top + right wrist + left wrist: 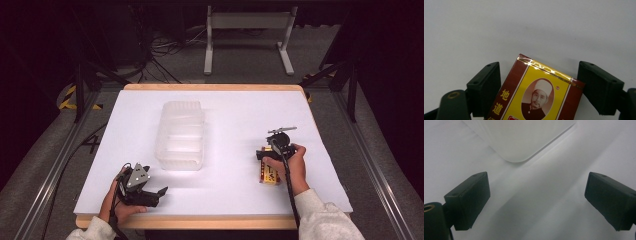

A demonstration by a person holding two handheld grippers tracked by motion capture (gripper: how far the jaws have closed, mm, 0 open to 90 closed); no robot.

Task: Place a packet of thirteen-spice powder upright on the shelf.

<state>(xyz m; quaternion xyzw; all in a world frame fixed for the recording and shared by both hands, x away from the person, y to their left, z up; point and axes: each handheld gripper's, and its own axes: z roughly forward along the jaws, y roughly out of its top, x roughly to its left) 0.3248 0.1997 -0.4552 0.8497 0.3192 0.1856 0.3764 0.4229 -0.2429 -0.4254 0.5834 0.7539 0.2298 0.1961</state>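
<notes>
A white-topped counter (225,105) carries a clear ribbed plastic tub (181,135) at its centre. Near the front-left corner, the left tool (537,200) gapes empty. Toward the right edge, the right tool (539,87) straddles, unclamped, a red-and-yellow packet (536,92).

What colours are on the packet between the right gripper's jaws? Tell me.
The packet is dark red and yellow with an oval portrait; the right gripper view shows it best.

Table (230,107) bright, surroundings dark — soft shadows; packet (536,92) foil edge glares.
</notes>
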